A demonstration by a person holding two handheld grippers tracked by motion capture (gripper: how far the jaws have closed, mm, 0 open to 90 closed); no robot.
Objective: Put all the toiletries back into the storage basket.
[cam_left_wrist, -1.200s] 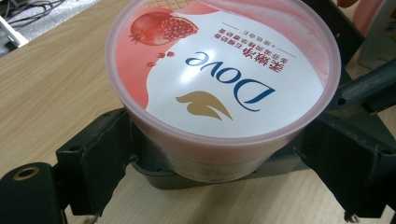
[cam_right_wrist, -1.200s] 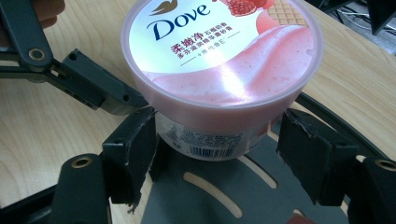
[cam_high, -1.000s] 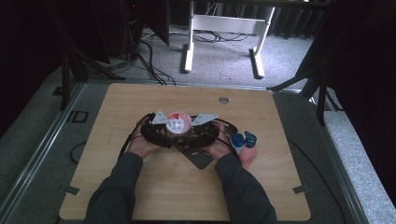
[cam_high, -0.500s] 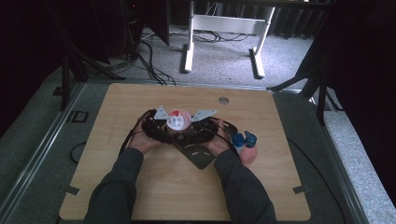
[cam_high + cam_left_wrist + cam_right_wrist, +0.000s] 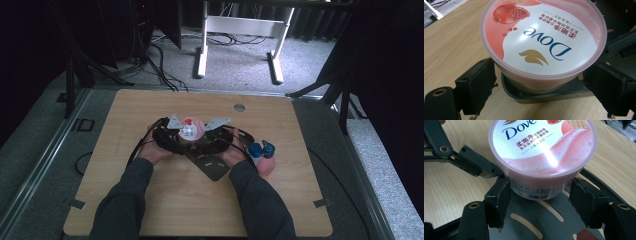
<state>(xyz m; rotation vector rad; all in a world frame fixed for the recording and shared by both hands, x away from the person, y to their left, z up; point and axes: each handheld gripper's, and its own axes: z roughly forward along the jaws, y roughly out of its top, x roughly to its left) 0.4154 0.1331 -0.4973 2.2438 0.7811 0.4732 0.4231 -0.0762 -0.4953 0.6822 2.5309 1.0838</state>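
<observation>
A pink Dove tub (image 5: 190, 129) with a pomegranate lid is held over the middle of the table, between both grippers. My left gripper (image 5: 172, 135) reaches it from the left, my right gripper (image 5: 211, 135) from the right. In the left gripper view, the two black jaws stand on either side of the tub (image 5: 541, 42), against its wall just under the lid rim. In the right gripper view the jaws also flank the tub (image 5: 541, 152) at its label; the left one touches it and the right one is very close.
A dark slotted plate (image 5: 213, 169) lies on the wooden table (image 5: 125, 200) under the hands. A blue-capped item (image 5: 262, 149) and a pink object (image 5: 265, 167) sit by the right hand. A round hole (image 5: 239, 107) is near the table's far edge.
Both grippers and the tub have shifted slightly away from the person, towards the table's far side. The jaws stay around the tub.
</observation>
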